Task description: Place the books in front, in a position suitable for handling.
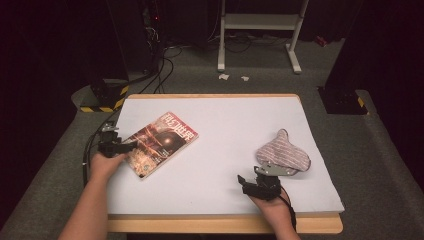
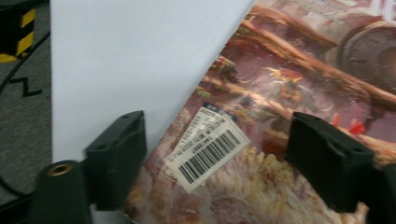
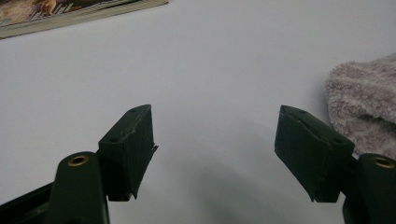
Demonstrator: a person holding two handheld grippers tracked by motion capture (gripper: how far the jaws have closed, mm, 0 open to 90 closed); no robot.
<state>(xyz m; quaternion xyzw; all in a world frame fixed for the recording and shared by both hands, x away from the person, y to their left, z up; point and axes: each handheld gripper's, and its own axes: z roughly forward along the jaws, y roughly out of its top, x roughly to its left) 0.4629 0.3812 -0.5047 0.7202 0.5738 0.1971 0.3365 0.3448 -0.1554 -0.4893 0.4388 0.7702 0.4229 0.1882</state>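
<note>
The white surface [image 1: 225,145] carries the magazine [image 1: 160,142] near its left edge. My left claw [image 2: 217,154] stands apart over the magazine's barcode label [image 2: 205,147]. My right claw [image 3: 215,149] stands apart, empty, beside the cloth [image 1: 282,152] near the right edge.

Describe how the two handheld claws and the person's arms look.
Both claws, left claw and right claw, are black, each with two blocky dark pads on arms with a brass-ringed hole. The right one carries a grey three-cornered plate on top. A black cable trails from the left one. The forearms are bare, with no sleeves in view.
</note>
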